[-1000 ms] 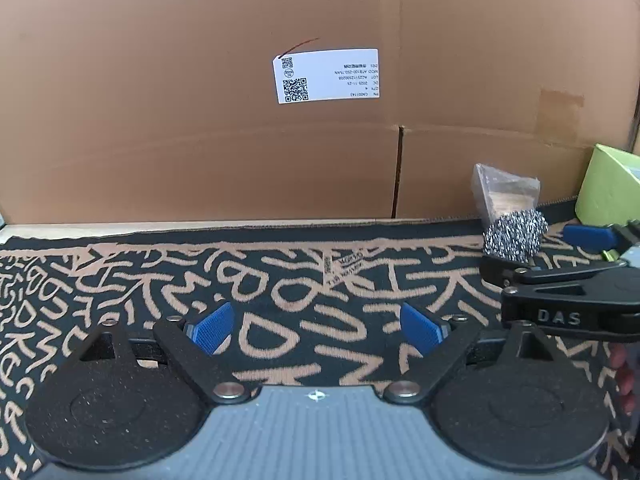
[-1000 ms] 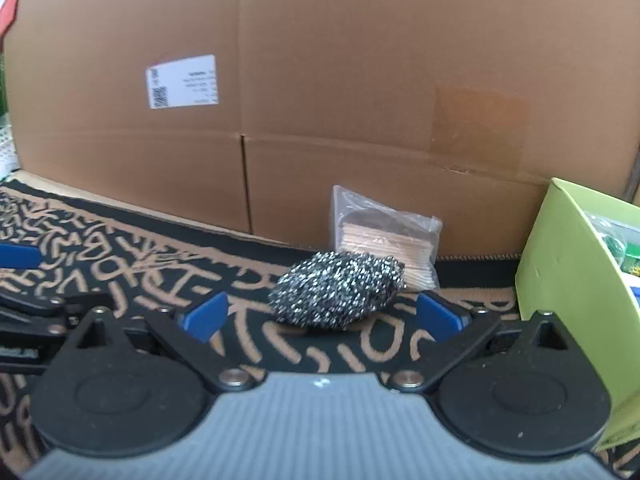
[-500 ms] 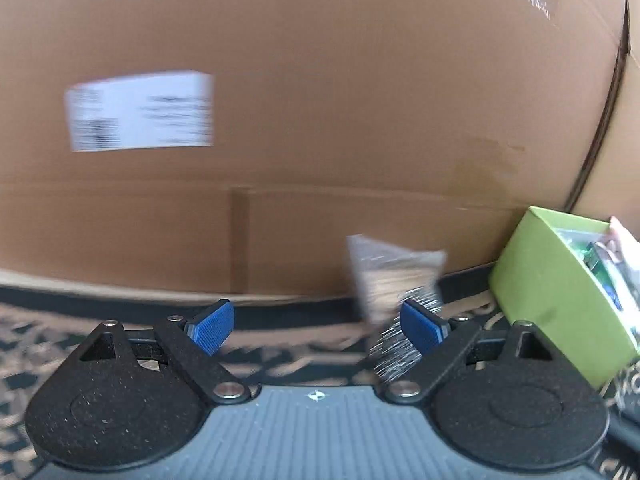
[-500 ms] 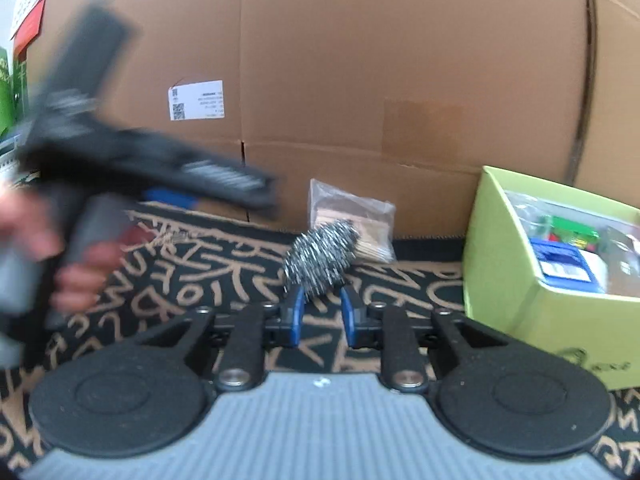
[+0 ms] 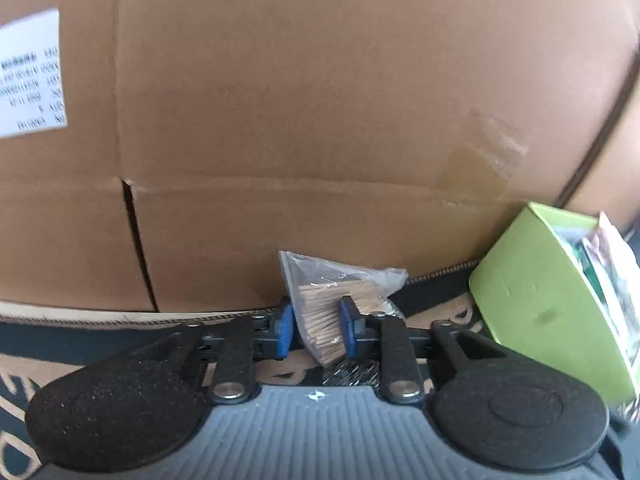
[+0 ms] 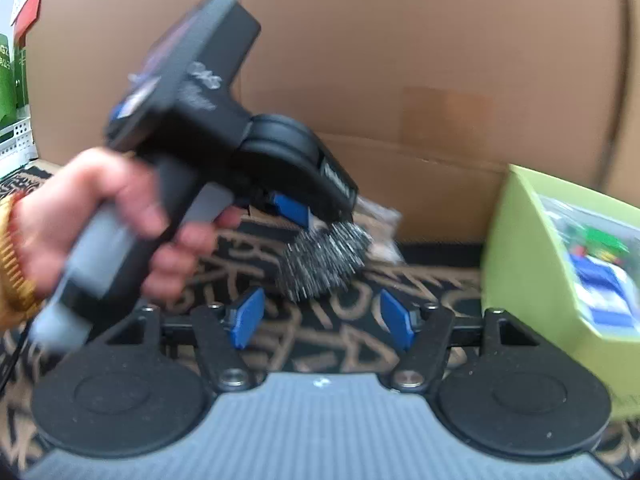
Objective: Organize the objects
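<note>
The left gripper (image 5: 315, 332) has just been closing, and its blue fingers (image 5: 285, 330) now pinch the clear bag of wooden sticks (image 5: 328, 312), which stands against the cardboard box (image 5: 320, 120) at the far edge of the patterned mat (image 6: 320, 344). The right gripper (image 6: 322, 322) has just been opening — its fingers stand spread with nothing between them. Just beyond them lies the steel wool (image 6: 326, 258), under the left gripper. The green bin (image 6: 532, 272) sits at the right.

The white label (image 5: 30, 76) at nine o'clock on the cardboard box (image 5: 320, 120) carries print too blurred to read.
</note>
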Demonstrator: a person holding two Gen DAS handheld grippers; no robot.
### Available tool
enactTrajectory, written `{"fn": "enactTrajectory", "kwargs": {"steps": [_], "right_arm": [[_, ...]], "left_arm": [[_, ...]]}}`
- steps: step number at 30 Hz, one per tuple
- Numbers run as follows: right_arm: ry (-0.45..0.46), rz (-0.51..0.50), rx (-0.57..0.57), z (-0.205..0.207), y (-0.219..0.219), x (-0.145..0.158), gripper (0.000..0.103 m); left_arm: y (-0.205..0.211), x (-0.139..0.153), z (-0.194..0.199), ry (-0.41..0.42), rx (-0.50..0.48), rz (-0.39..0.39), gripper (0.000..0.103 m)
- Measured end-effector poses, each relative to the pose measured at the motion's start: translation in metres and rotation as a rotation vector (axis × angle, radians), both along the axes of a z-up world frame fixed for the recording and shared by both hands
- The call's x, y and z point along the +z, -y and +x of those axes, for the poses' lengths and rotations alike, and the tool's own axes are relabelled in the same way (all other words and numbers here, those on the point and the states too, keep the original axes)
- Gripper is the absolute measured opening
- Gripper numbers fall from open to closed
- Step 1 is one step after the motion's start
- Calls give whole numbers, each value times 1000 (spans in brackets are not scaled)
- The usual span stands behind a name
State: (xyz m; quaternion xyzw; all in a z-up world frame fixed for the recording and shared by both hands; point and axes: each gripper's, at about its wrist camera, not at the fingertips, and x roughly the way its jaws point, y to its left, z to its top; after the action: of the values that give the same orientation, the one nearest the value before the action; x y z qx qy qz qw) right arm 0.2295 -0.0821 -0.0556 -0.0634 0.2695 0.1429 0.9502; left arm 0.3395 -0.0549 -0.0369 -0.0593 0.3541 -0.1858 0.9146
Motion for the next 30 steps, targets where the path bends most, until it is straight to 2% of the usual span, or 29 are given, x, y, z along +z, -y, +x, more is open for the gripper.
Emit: {"fn": "enactTrajectory", "kwargs": {"steps": [1, 3, 4, 5, 8, 11, 14, 16, 18, 20, 22, 24, 25, 26, 29, 30], "right_arm": [[-6, -3, 4, 9, -6, -1, 64], [-20, -9, 10, 23, -12, -5, 61], [-38, 0, 9, 28, -13, -7, 41], [-58, 10, 1, 32, -11, -10, 32], [-81, 74, -33, 26, 3, -11, 21], [-40, 96, -46, -1, 16, -3, 19], [-12, 94, -42, -29, 28, 4, 19], [-2, 95, -41, -44, 32, 13, 19], [6, 84, -36, -55, 34, 15, 20], [-9, 84, -32, -64, 38, 15, 23], [-24, 92, -34, -70, 42, 15, 29], [-31, 92, -41, -69, 44, 12, 41], [-32, 90, -45, -69, 46, 11, 51], [-32, 89, -49, -67, 46, 9, 56], [-31, 90, -47, -62, 44, 6, 66], [-29, 90, -48, -61, 43, 6, 67]], "left_arm": [[-2, 1, -3, 5, -4, 8, 23], [-10, 2, -9, 12, -1, 19, 15], [-15, 1, -11, 4, -1, 14, 14], [-19, 1, -14, -1, -1, 10, 9], [-27, 0, -23, -6, 7, 10, 3], [-29, -1, -34, -11, -8, -11, 1], [-17, 1, -45, 28, -15, 27, 1], [-15, 1, -39, 48, 15, 39, 10], [-10, -1, -28, 28, 30, 15, 42], [-7, -3, -19, 25, 75, -2, 55], [-3, -3, -11, 22, 90, -8, 55], [3, -5, -4, 10, 83, -8, 57], [5, -7, 0, 2, 90, -2, 58], [7, -8, 3, 0, 93, 0, 62], [11, -10, 7, 30, 98, 18, 64], [12, -11, 7, 37, 84, 19, 51]]}}
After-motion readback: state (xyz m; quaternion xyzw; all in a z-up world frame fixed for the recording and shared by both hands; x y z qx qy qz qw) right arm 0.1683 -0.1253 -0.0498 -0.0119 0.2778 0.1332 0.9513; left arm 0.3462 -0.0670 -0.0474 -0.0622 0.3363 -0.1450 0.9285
